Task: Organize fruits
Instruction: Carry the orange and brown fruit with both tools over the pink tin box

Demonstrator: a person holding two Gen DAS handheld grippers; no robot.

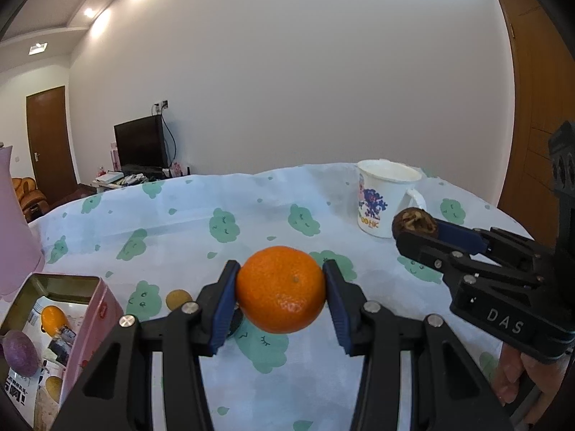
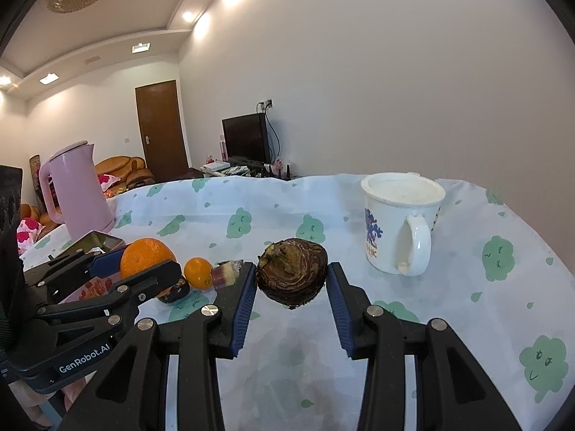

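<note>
Here the left tool is clamped on an orange, the two blue pads pressing on its left and right sides, and the fruit hangs clear above the desk with its cloud-print cloth. The grip sits across the widest part of the orange, which I think is chosen so that the round fruit does not slip out forward. The right tool is clamped in the same manner on a dark brown, wrinkled fruit with a cut or dried top; I cannot tell what kind it is. It also is lifted, because a shadow lies on the cloth under it. Down and to the left of the left tool stands an open pink tin box, and inside it there is a purple round fruit and what may be an orange one, or only a reflection in the shiny wall. In my judgement this box is the place where fruits are collected, so both tools carry their pieces toward it. Between the two tools, on the cloth, lie a small orange fruit, a striped purple piece and a dark fruit partly hidden under the left tool. Ahead of the right tool, to its right, stands a white mug; far to the left a pink kettle.
</note>
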